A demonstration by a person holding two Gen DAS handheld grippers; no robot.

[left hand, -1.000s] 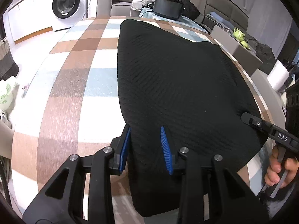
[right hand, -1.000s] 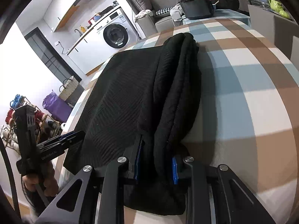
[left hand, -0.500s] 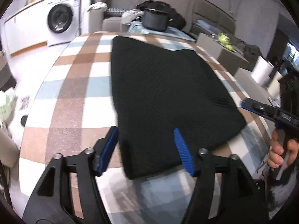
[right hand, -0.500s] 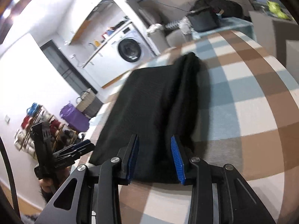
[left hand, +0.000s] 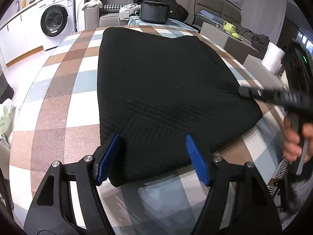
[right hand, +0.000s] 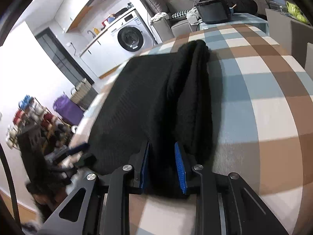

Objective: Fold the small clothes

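Right, the black knit garment (left hand: 160,90) lies flat on the checked bench (left hand: 58,101), folded into a long slab; its long axis runs away from me toward the far edge, where the washing machine (left hand: 53,20) and a dark pot (left hand: 153,12) stand beyond; the near short end points at my left claw (left hand: 152,156); that claw is released, its blue pads spread wide either side of the near hem without pressing it; my right claw (right hand: 162,166) is closing, with the bunched right-hand fold of the cloth between its pads, and the fold there rises in a thick ridge along the same axis.
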